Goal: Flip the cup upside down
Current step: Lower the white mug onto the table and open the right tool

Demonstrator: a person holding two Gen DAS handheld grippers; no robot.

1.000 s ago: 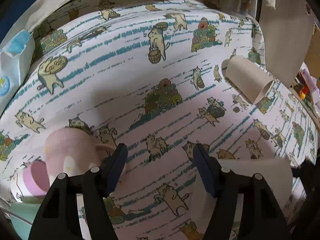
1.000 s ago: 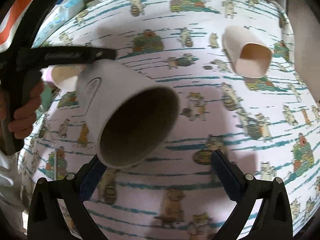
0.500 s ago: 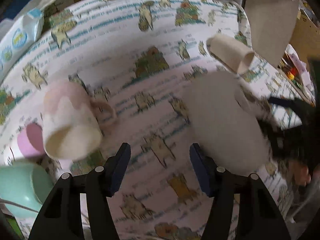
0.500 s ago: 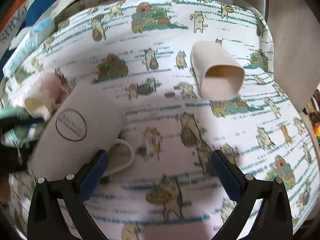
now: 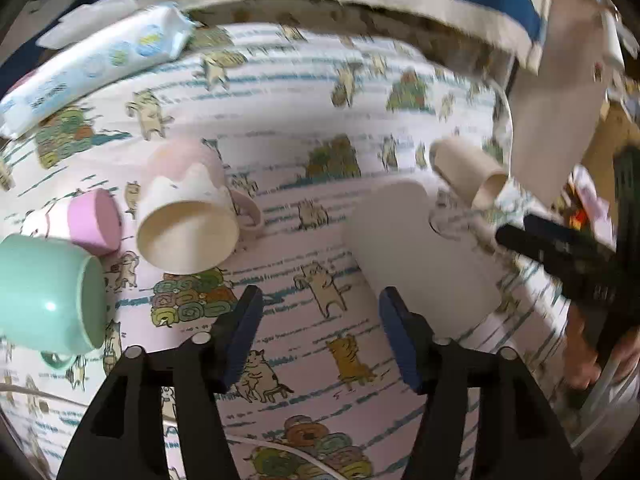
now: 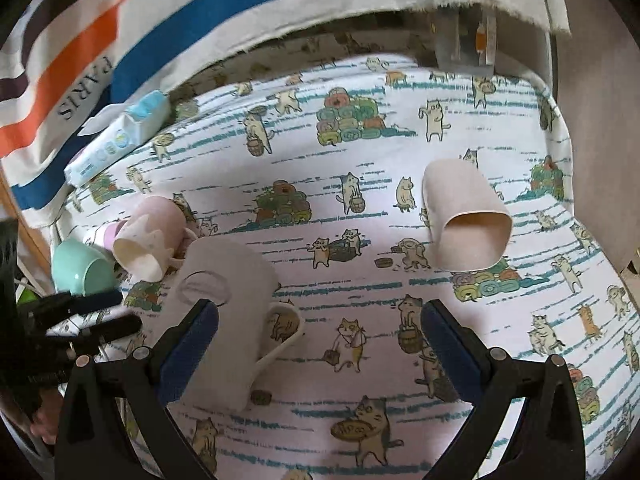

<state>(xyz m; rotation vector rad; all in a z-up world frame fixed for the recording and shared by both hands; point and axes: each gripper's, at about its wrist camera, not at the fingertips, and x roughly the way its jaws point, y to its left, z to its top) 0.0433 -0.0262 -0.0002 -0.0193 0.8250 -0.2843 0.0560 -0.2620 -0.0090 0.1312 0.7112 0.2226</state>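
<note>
A white mug (image 6: 224, 312) with a round logo and a handle stands upside down on the cat-print tablecloth (image 6: 360, 208); it also shows in the left wrist view (image 5: 424, 248). My right gripper (image 6: 320, 332) is open and empty, just in front of the mug, its left finger (image 6: 188, 344) overlapping it in view. My left gripper (image 5: 320, 332) is open and empty, above the cloth to the left of the mug. A beige handleless cup (image 6: 464, 216) lies on its side at the right, also seen in the left wrist view (image 5: 468, 172).
A pink-and-cream mug (image 5: 188, 208), a small pink cup (image 5: 94, 220) and a mint green mug (image 5: 48, 292) lie on their sides at the left. A pack of wipes (image 5: 96, 60) lies at the back left. A striped cloth (image 6: 200, 8) hangs behind the table.
The white mug went from held tilted in the air, mouth toward the right camera, to standing upside down on the cloth. Both grippers drew back from it.
</note>
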